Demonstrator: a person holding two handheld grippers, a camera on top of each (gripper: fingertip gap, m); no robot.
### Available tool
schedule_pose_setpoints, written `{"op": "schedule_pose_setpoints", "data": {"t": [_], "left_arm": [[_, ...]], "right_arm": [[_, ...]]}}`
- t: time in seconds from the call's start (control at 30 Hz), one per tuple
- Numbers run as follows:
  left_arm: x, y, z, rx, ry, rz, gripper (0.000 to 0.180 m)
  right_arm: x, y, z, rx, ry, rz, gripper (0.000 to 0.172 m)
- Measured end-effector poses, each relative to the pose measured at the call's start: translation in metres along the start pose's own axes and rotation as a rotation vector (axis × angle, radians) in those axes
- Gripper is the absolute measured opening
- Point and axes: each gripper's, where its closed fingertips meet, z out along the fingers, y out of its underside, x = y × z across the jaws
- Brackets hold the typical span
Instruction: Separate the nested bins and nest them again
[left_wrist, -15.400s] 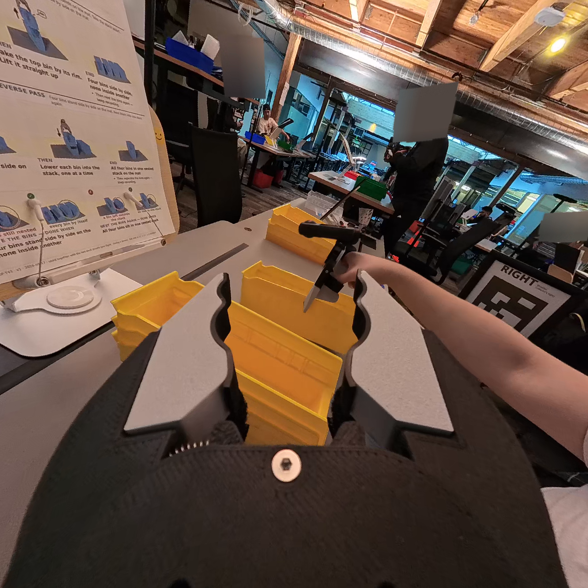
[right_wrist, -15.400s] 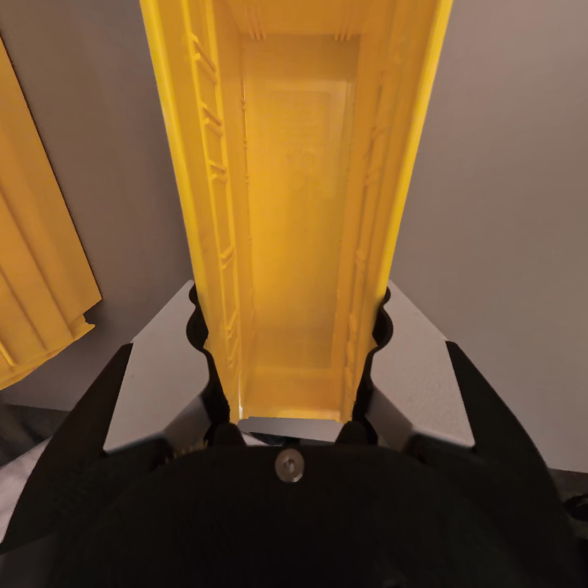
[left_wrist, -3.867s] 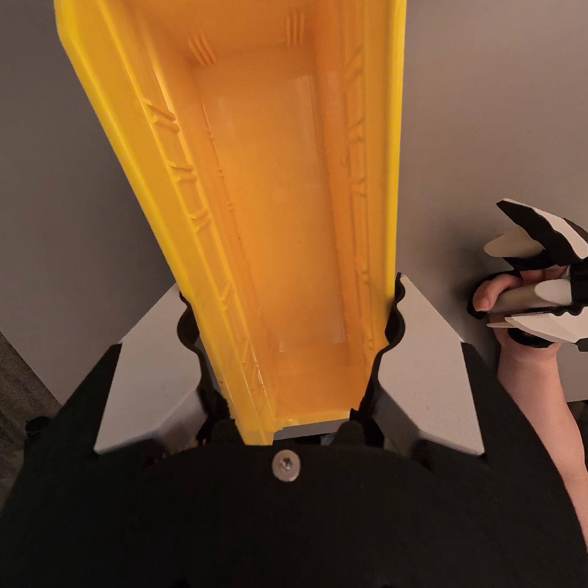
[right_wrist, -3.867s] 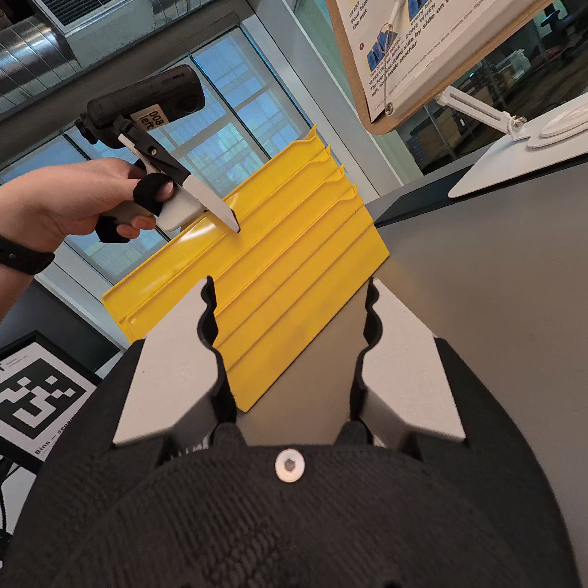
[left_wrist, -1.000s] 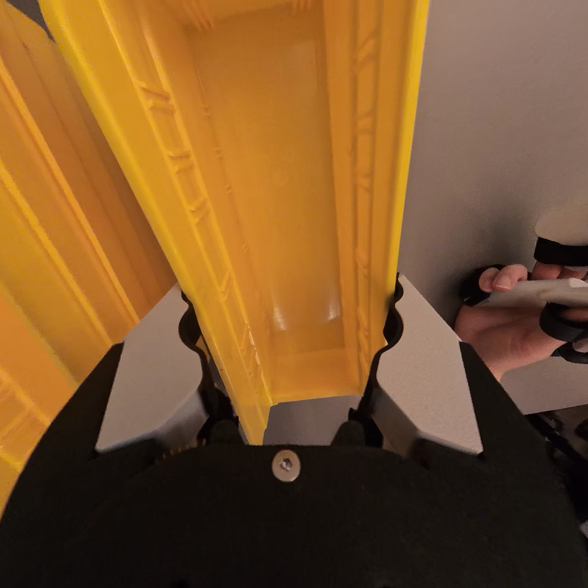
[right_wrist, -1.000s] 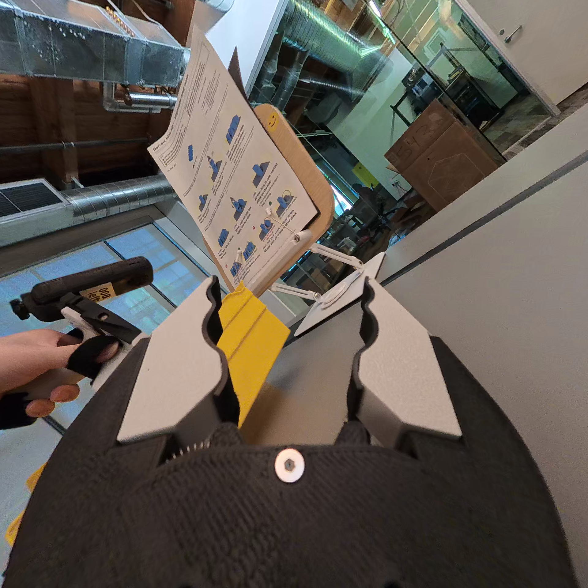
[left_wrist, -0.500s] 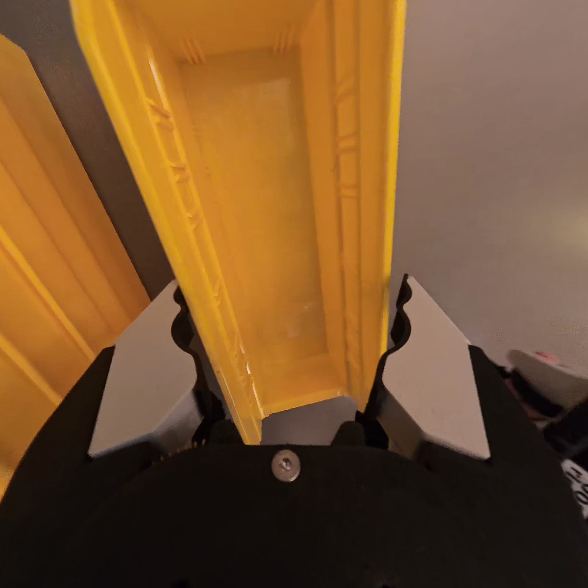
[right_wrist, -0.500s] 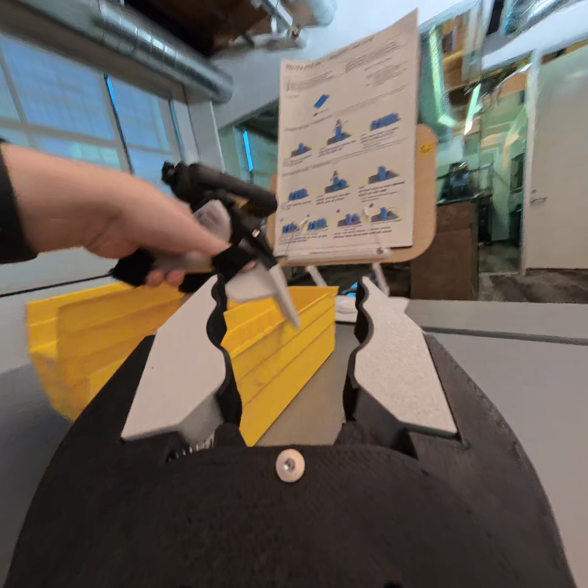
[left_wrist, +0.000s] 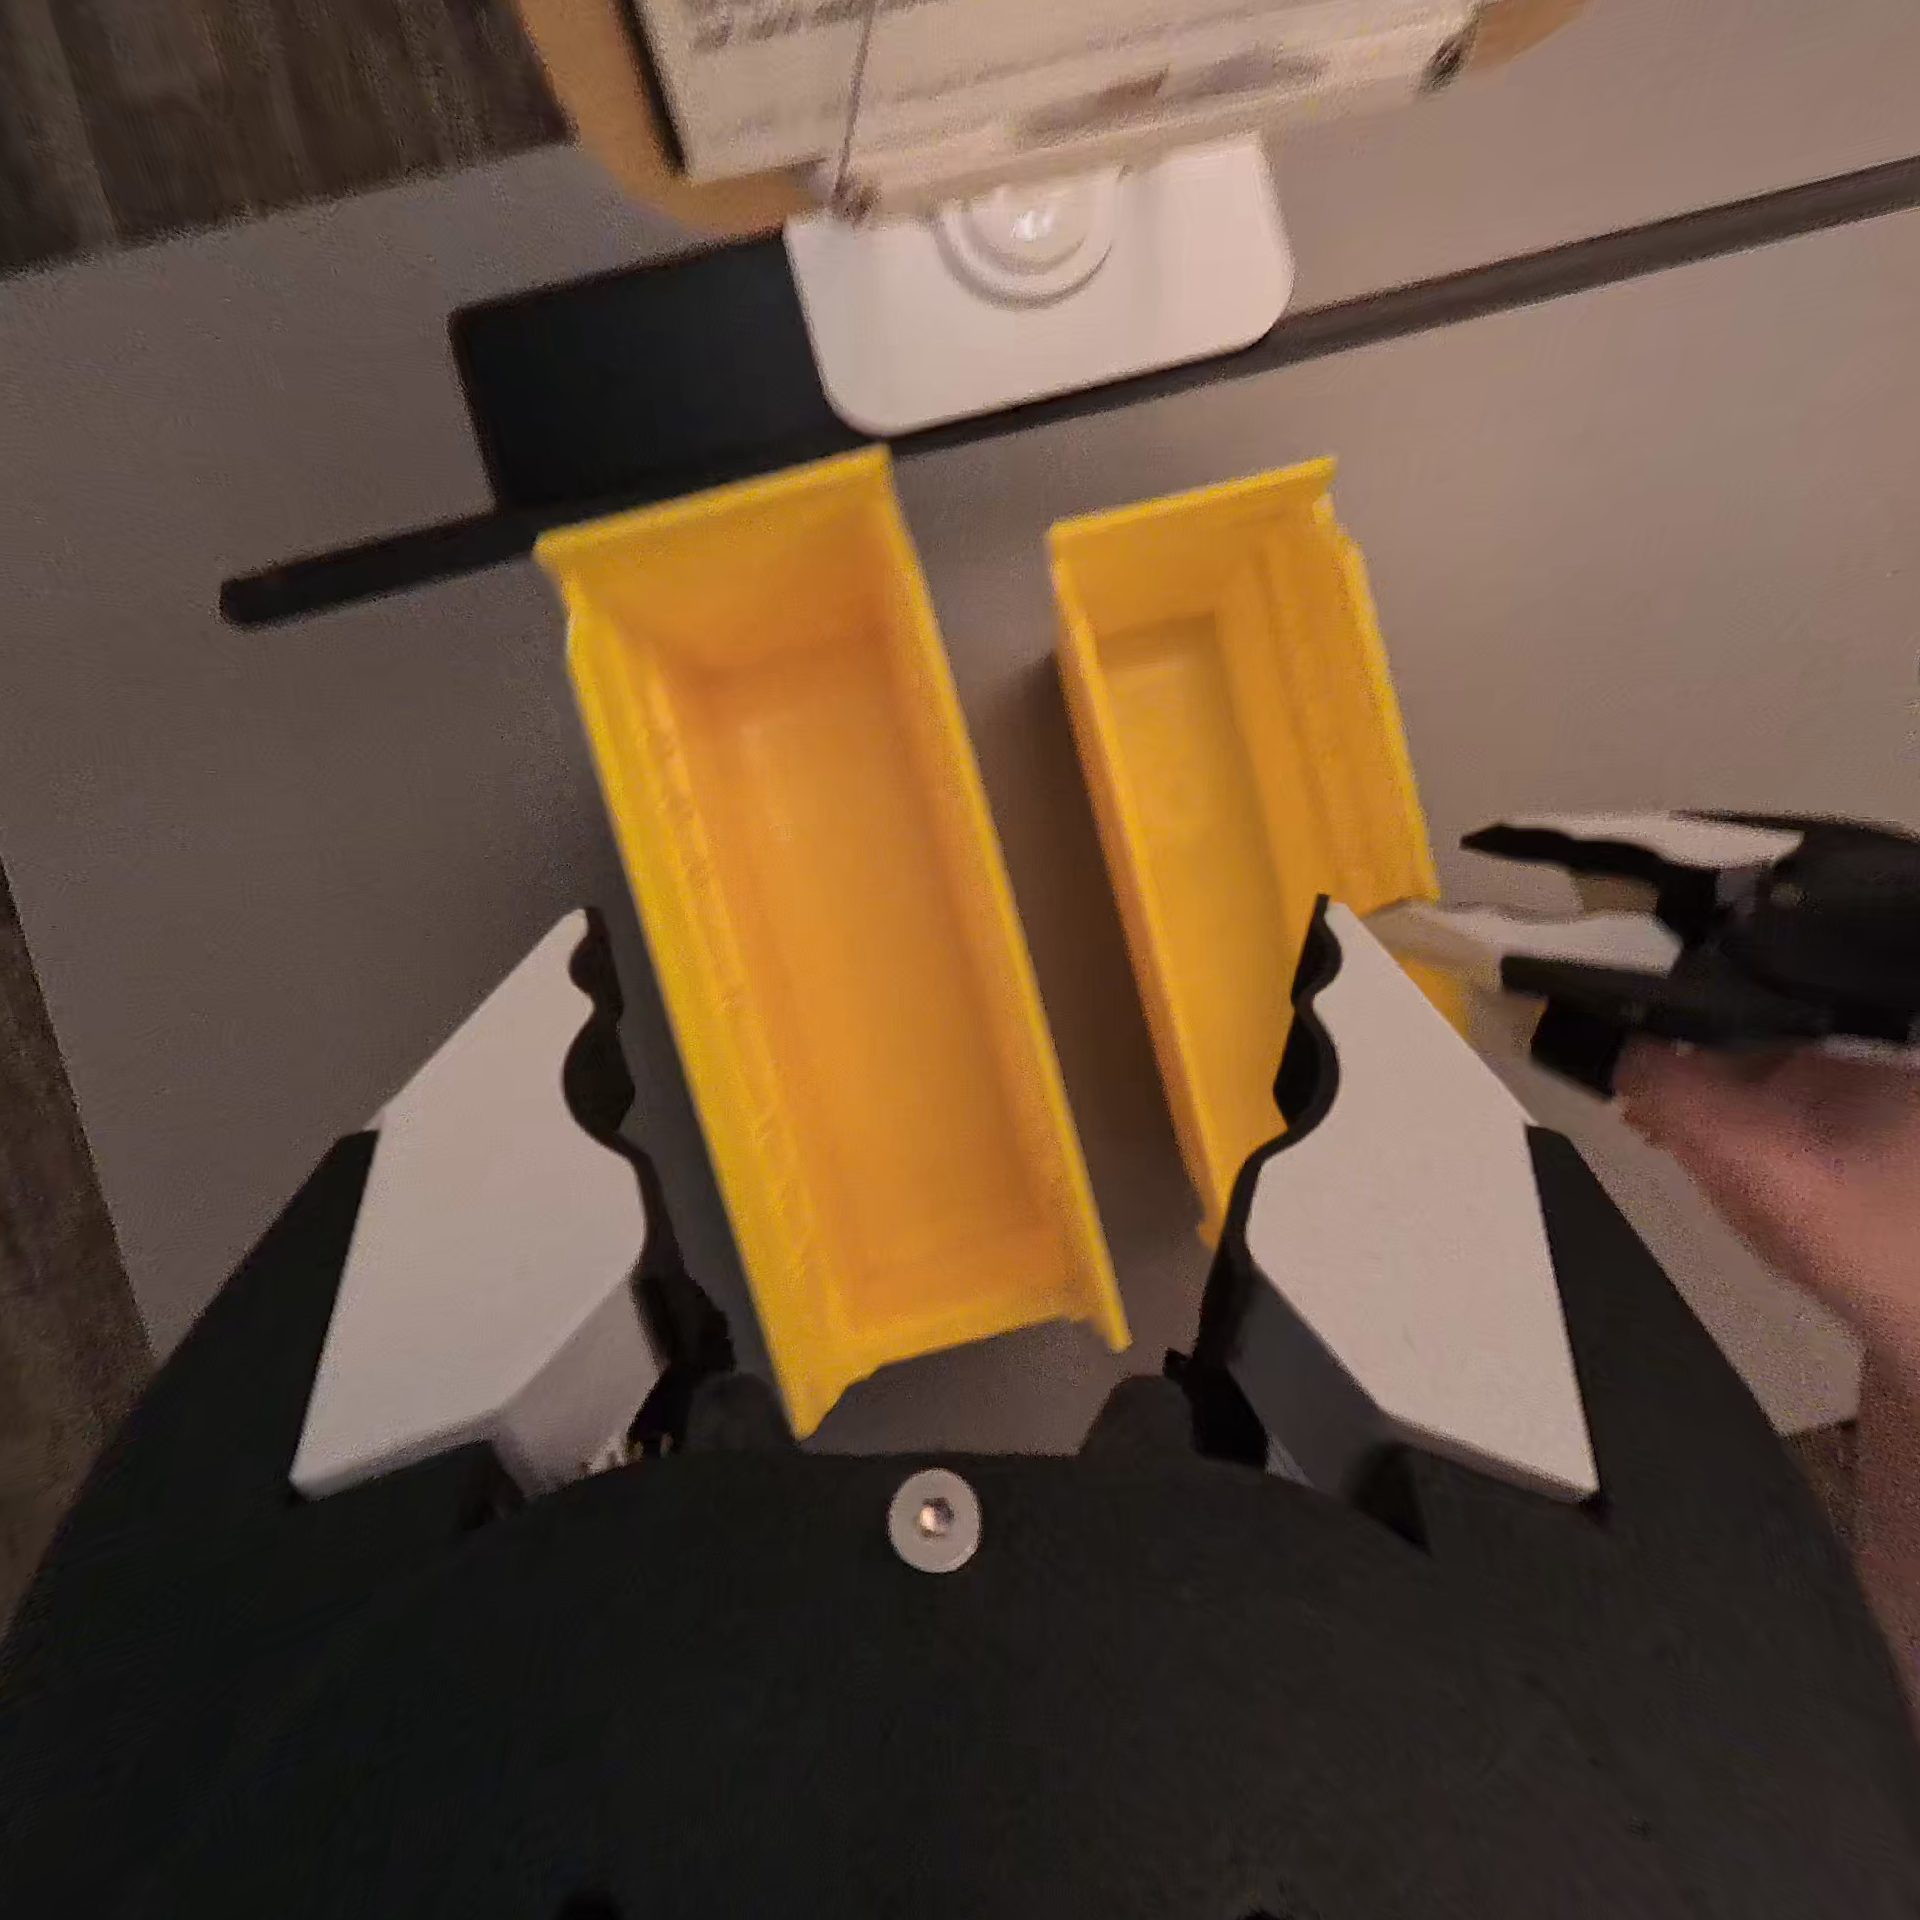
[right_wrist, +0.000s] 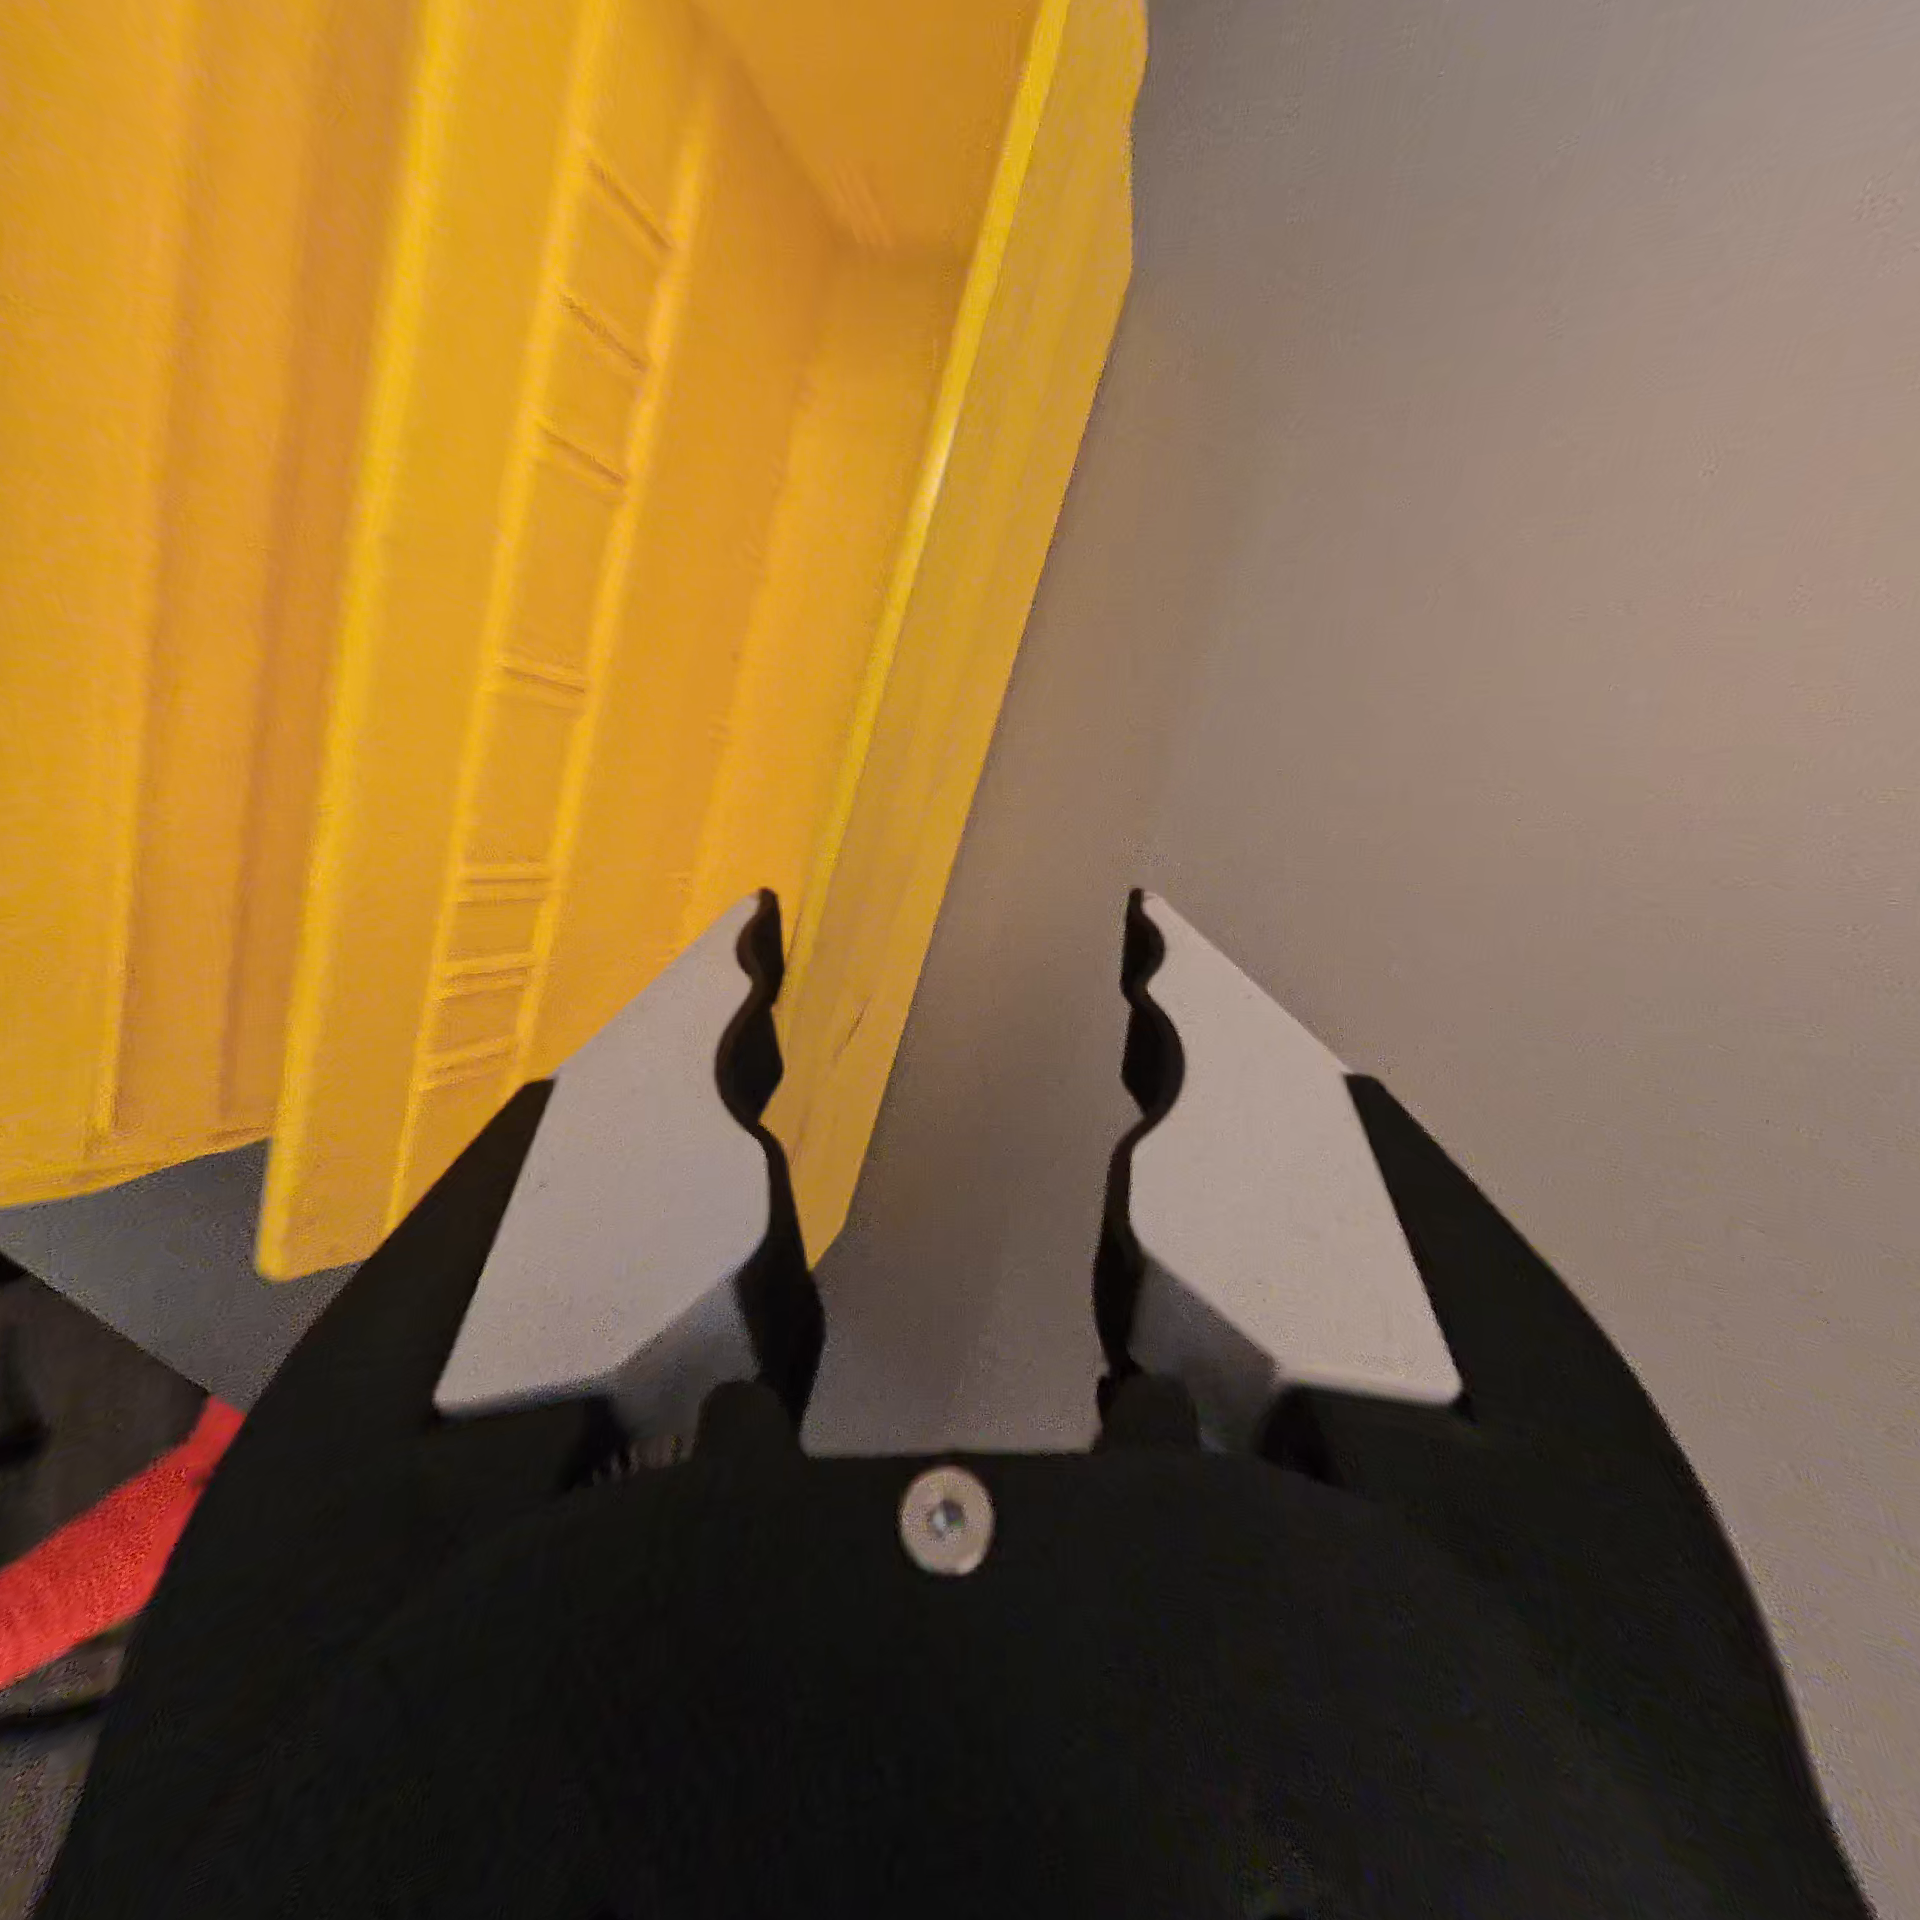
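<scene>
Bin (left_wrist: 831, 935) is now released on desk (left_wrist: 260, 831); left fingers (left_wrist: 499, 1195) spread. Right fingers (right_wrist: 623, 1164) spread beside nested bins (right_wrist: 468, 520), prob. next pick.

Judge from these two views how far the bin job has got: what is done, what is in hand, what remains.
Done: one bin stands alone beside a second bin.
In hand: nothing gripped; left gripper open above it, right gripper open astride the second bin's wall.
Left: any further separating, then all the re-nesting.

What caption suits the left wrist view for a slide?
Open left tool above two yellow bins side by side on a grey table.
</scene>
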Motion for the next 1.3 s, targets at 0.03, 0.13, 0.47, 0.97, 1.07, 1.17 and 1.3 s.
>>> {"op": "schedule_pose_setpoints", "data": {"t": [0.03, 0.13, 0.47, 0.97, 1.07, 1.17, 1.3], "left_arm": [[-0.011, 0.013, 0.002, -0.032, 0.002, -0.014, 0.129], [-0.025, 0.051, 0.020, -0.121, 0.061, -0.102, 0.147], [-0.031, 0.094, 0.066, -0.327, -0.001, -0.135, 0.157], [-0.031, 0.108, 0.085, -0.444, -0.021, -0.121, 0.126], [-0.032, 0.108, 0.086, -0.443, -0.022, -0.123, 0.131], [-0.031, 0.108, 0.087, -0.448, -0.022, -0.130, 0.133], [-0.032, 0.107, 0.090, -0.449, -0.014, -0.153, 0.136]], "right_arm": [[-0.003, 0.000, 0.005, -0.046, 0.006, -0.011, 0.061], [-0.016, -0.005, 0.008, -0.116, 0.019, -0.047, 0.018], [-0.021, -0.011, 0.017, -0.187, 0.134, -0.009, 0.040], [0.077, 0.006, -0.003, -0.248, 0.205, 0.005, 0.003], [0.134, 0.018, -0.028, -0.253, 0.234, 0.053, 0.004], [0.197, 0.033, -0.057, -0.248, 0.280, 0.136, 0.003], [0.268, 0.060, -0.094, -0.264, 0.346, 0.215, 0.003]]}}
